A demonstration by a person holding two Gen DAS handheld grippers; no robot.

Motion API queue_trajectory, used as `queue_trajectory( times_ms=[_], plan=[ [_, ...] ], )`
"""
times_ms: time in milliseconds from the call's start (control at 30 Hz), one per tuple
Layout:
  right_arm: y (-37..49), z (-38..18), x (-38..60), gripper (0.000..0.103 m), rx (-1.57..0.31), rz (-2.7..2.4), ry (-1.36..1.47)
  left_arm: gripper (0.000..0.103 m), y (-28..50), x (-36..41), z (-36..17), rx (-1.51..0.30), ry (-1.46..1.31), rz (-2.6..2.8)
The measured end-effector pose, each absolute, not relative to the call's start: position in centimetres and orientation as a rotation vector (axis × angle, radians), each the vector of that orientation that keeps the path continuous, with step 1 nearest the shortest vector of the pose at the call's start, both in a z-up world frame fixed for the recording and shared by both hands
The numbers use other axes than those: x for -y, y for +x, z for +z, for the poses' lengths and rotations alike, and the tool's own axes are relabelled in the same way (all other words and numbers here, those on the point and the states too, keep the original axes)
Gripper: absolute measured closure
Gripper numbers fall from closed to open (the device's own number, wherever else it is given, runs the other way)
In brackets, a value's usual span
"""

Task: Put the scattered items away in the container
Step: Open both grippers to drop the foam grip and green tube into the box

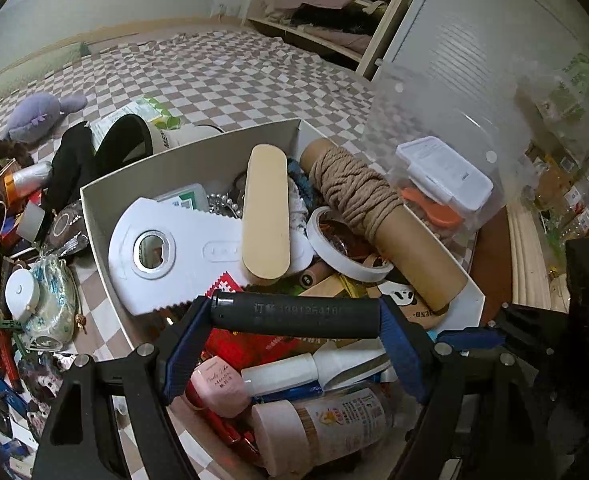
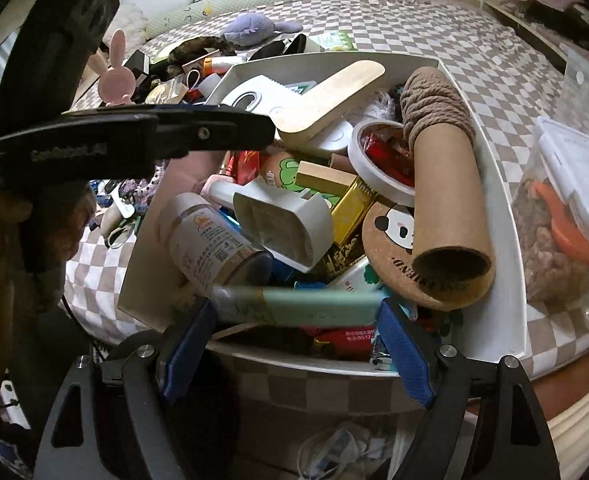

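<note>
White container (image 1: 198,168), brown-and-white checked bedcover (image 1: 222,80), purple plush toy (image 1: 40,114)

Both wrist views close above, angled down, sharing the white container (image 1: 190,164) (image 2: 506,264) (opposite sides)

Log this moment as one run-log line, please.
left gripper: shut on black cylinder | right gripper: shut on mint-green tube | both above white container | phase: placing

You have a bed with a brown-and-white checked cover (image 1: 222,76) carrying the white container (image 1: 106,216), a purple plush toy (image 1: 40,114), a clear bag of snacks (image 2: 562,216) and a heap of small clutter (image 1: 18,248) beside the container
</note>
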State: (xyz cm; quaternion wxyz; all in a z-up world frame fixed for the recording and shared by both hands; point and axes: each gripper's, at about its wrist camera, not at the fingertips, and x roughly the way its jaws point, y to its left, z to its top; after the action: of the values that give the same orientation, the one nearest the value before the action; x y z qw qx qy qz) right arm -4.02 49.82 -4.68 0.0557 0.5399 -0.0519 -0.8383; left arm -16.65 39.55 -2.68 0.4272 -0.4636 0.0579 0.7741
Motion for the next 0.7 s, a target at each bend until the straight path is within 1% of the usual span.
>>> queue_trajectory(
  times_ms=[167,200,233,300,700],
  plan=[
    [-4.18,-4.35,-49.7,0.018,0.15,-2.561,1.615,0.021,-16.64,-39.57,-2.91,-0.149,-1.176,1.938],
    [-4.24,-4.32,-49.63,0.018,0.15,-2.561,1.613,0.019,-16.65,-39.55,-2.9,-0.15,-1.178,1.939],
    [-4.31,-4.29,-49.56,0.018,0.15,-2.56,1.611,0.013,-16.66,-39.51,-2.84,-0.148,-1.178,1.942],
    [-4.4,-4.3,-49.49,0.018,0.149,-2.557,1.614,0.008,-16.71,-39.44,-2.71,-0.143,-1.178,1.948],
    [-4.17,-3.88,-49.28,0.018,0.129,-2.568,1.611,0.008,-16.07,-39.03,-2.17,-0.169,-1.151,1.968]
  ],
)
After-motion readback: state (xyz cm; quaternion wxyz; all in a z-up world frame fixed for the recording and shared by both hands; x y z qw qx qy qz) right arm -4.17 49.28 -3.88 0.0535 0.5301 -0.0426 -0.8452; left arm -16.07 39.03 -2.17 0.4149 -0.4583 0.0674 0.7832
